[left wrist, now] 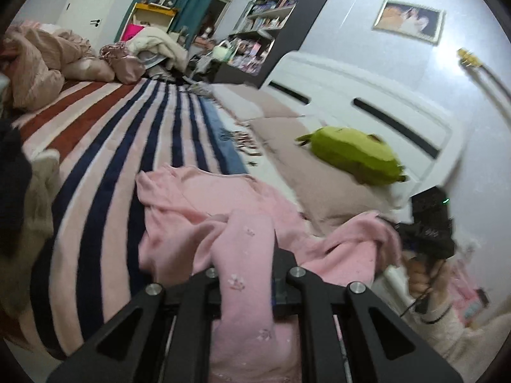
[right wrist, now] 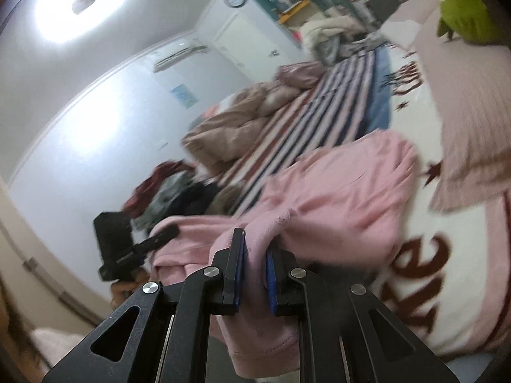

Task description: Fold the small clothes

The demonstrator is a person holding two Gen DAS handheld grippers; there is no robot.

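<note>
A pink garment (left wrist: 207,210) with small flower prints lies crumpled on the striped blanket (left wrist: 105,146) of a bed. My left gripper (left wrist: 246,274) is shut on a fold of its edge, and the cloth drapes over the jaws toward the camera. The right gripper (left wrist: 428,223), held by a hand, pinches the other end at the right of the left wrist view. In the right wrist view my right gripper (right wrist: 255,265) is shut on a pink fold (right wrist: 255,245) between its blue pads, and the garment (right wrist: 338,191) stretches left to the left gripper (right wrist: 127,249).
A green plush toy (left wrist: 354,156) lies on a pink pillow (left wrist: 319,175) by the white headboard (left wrist: 367,105). Bunched tan bedding (left wrist: 38,60) sits at the far end, dark clothes (left wrist: 12,178) at the left edge. A bookshelf (left wrist: 271,28) stands behind.
</note>
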